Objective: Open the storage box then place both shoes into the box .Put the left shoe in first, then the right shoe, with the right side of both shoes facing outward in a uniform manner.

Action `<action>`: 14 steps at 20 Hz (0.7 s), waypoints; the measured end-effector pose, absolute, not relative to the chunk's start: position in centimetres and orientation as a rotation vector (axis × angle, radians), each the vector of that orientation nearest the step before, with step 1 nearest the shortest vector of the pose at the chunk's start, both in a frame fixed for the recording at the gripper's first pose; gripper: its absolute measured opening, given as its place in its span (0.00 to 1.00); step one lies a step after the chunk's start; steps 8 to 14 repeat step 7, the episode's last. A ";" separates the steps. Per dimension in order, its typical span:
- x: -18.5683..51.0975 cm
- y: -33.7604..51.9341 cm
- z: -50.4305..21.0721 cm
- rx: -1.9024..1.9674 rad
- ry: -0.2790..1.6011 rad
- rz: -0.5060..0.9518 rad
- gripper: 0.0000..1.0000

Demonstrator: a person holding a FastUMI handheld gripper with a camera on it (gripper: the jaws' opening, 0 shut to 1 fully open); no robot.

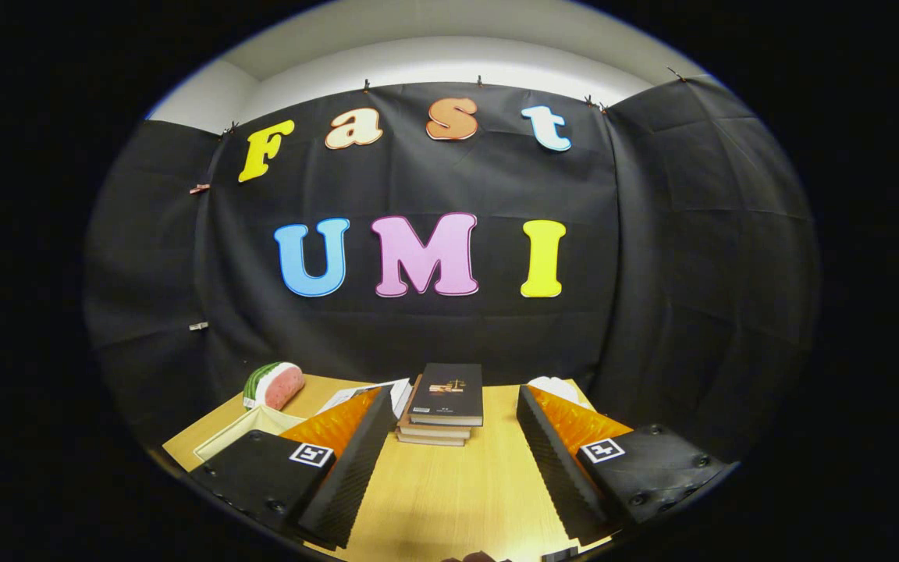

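My gripper is held above a wooden table, open, with nothing between its fingers. The left finger and right finger are black with orange backing. A pale cream box-like rim shows beside and partly behind the left finger; I cannot tell if it is the storage box. A white rounded thing peeks out beyond the right fingertip; it may be a shoe, most of it hidden.
A stack of books with a dark top cover lies just ahead, between the fingertips. A watermelon-slice toy sits at the table's far left. White paper lies by the left fingertip. The black cloth wall stands close behind the table.
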State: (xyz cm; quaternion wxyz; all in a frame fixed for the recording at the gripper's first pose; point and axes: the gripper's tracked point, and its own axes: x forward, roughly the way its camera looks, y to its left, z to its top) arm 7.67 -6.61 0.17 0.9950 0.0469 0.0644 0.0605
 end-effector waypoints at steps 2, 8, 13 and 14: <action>7.9 -6.0 -0.1 0.089 0.139 0.140 0.99; 8.2 -4.9 -0.1 0.096 0.147 0.166 0.99; 8.2 -4.9 -0.1 0.096 0.147 0.166 0.99; 8.2 -4.9 -0.1 0.096 0.147 0.166 0.99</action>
